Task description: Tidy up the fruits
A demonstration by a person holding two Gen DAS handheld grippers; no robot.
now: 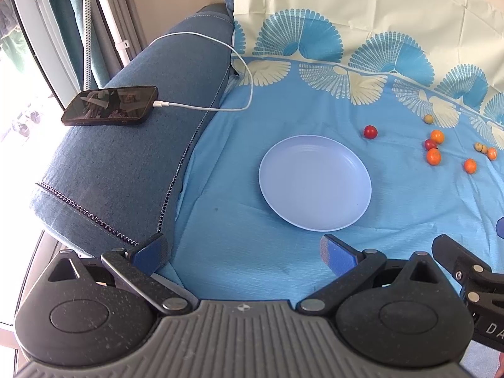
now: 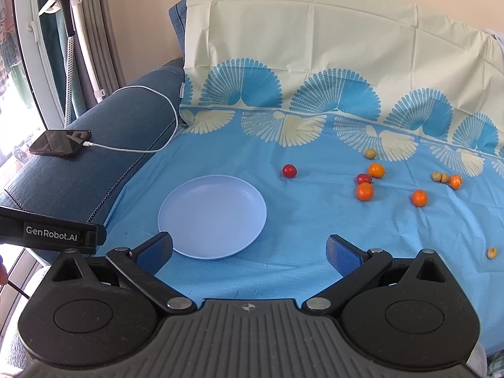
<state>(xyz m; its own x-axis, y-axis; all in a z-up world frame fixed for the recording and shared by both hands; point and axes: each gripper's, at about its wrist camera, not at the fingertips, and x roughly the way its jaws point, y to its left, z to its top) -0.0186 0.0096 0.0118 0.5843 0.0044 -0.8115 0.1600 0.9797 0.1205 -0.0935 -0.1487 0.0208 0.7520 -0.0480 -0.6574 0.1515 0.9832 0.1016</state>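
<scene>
A pale blue plate point(image 1: 315, 208) point(image 2: 176, 220) lies empty on the blue cloth. Right of it lie small fruits: a red one point(image 1: 370, 132) point(image 2: 289, 170) nearest the plate, several oranges point(image 1: 433, 157) point(image 2: 364, 191), another red one point(image 2: 363, 178), and small yellowish fruits point(image 1: 427, 119) point(image 2: 370, 153). One yellowish fruit point(image 2: 491, 253) lies apart at the right. My left gripper point(image 1: 242, 252) is open and empty, in front of the plate. My right gripper point(image 2: 249, 250) is open and empty, near the plate's front right rim.
A phone point(image 1: 110, 105) point(image 2: 60, 143) on a white charging cable point(image 1: 226, 63) rests on the blue sofa arm at the left. A cream and blue patterned cloth point(image 2: 315, 63) covers the sofa back. A clothes steamer stand point(image 2: 72, 15) is at the far left.
</scene>
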